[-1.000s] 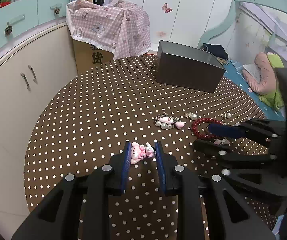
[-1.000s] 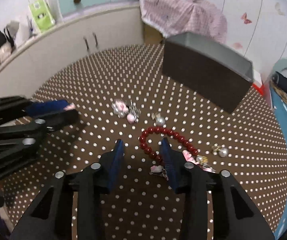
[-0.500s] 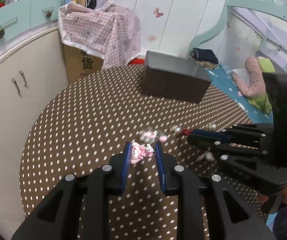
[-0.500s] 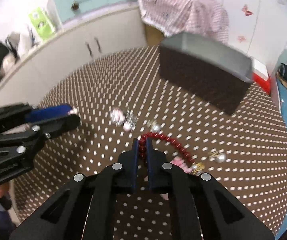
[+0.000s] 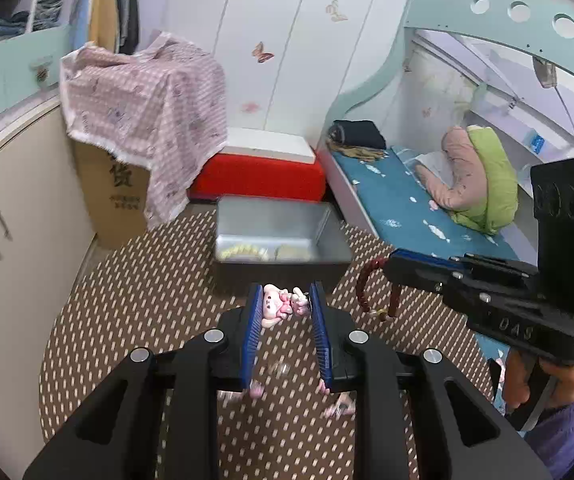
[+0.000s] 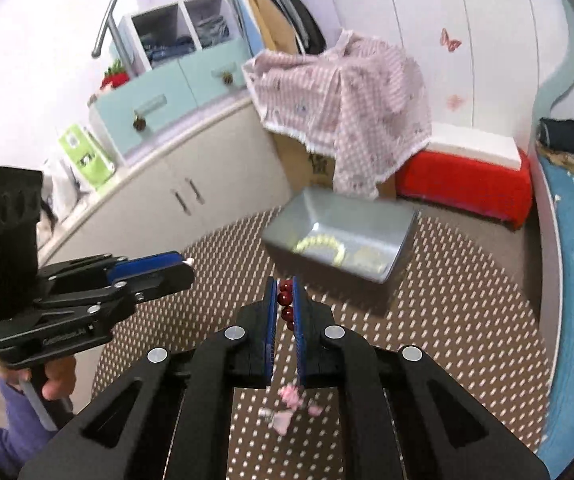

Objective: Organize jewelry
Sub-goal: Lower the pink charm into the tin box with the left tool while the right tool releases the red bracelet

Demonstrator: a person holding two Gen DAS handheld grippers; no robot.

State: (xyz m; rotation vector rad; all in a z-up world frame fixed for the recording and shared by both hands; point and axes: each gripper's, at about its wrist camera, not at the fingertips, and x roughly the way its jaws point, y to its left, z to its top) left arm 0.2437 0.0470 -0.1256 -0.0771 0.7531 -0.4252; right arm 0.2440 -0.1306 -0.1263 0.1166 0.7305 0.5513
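Left gripper (image 5: 284, 308): blue-padded jaws pinch a small pink bunny-shaped charm (image 5: 283, 305) by its sides, held up off the table, prob. so it can be carried over the box rim.
Right gripper (image 6: 285, 303): jaws pressed tight on a few beads of a dark red round-bead bracelet (image 6: 285, 306); in the left view the rest of the loop hangs free below the tip (image 5: 375, 294), gripped at one spot so it dangles w/o snagging.
Box: grey open-top rectangular storage box (image 5: 275, 226) sits at the far side of the brown white-dotted tablecloth (image 5: 127, 300), just ahead of both tools; pale yellow bead jewelry (image 6: 321, 246) already lies inside.
Left on table: small pink pieces (image 6: 293, 398) lie below the right tool, blurred.
Change vs 1 s ago: then the right jaws were spread over the bracelet on the cloth and the charm was low; now both items are lifted and the box is much nearer, its inside visible.
Likely step: carry to the box, not yet released.
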